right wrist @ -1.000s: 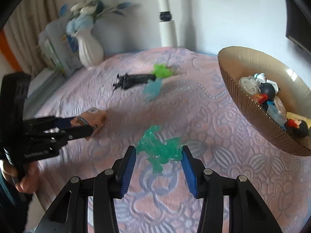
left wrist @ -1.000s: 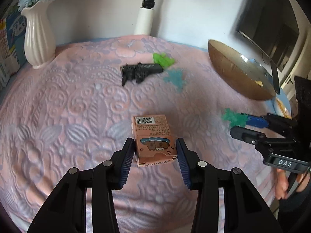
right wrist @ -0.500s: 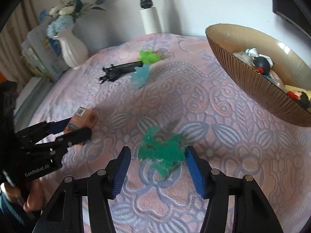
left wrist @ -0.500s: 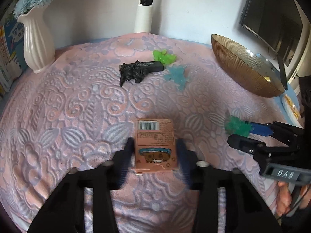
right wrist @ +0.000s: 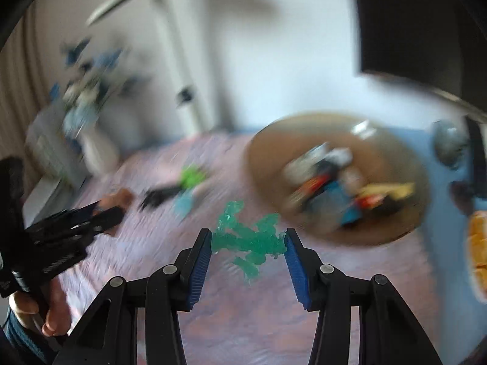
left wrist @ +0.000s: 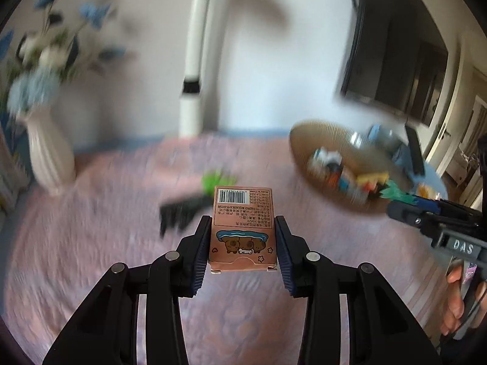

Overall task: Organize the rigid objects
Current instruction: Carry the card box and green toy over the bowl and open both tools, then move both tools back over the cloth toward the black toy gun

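1. We see the left gripper (left wrist: 243, 243) clamped on a pink carton (left wrist: 242, 228), its pads pressed to both sides; the carton is lifted clear of the pink tablecloth (left wrist: 91, 258).
2. The right gripper (right wrist: 248, 254) is closed on a translucent green figure (right wrist: 248, 237), also held above the cloth.
3. A brown bowl (right wrist: 268, 164) of small toys sits by the table's far right edge.
4. A black toy (left wrist: 182, 210), a bright green piece (left wrist: 214, 181) and a white vase (left wrist: 50, 155) stand toward the far edge.

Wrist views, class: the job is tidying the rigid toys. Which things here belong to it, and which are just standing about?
Part of the job:
- pink box, in left gripper
- green figure, in right gripper
- brown bowl
- black toy

Just there:
- white vase
- wall screen
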A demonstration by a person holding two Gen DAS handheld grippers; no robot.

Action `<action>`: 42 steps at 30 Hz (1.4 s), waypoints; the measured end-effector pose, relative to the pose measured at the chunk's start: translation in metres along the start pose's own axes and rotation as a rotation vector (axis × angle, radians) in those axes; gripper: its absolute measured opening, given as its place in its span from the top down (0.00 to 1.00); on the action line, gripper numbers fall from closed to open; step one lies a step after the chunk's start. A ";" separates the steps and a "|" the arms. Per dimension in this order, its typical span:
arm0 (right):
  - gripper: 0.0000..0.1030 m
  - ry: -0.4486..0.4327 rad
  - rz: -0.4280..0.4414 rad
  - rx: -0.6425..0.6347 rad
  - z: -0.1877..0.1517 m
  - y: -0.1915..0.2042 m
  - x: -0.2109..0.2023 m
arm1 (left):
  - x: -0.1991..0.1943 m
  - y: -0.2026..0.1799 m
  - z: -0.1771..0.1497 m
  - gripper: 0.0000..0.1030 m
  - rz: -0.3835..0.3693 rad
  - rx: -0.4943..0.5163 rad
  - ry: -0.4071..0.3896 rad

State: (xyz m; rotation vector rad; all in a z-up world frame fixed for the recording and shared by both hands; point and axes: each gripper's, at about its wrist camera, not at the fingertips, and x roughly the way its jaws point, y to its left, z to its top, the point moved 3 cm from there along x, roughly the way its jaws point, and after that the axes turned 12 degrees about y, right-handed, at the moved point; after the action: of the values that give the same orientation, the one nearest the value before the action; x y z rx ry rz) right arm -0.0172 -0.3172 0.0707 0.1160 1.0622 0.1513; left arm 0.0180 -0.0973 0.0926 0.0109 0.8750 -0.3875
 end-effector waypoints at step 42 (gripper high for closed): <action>0.38 -0.050 0.007 0.278 0.086 -0.133 -0.017 | 0.010 -0.048 0.068 0.34 -0.085 0.076 -0.042</action>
State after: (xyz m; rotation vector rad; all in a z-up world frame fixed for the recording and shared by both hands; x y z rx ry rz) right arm 0.0591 -0.4532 0.1047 0.3727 1.0288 0.0060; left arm 0.0587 -0.1562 0.1361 0.0354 0.8211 -0.4988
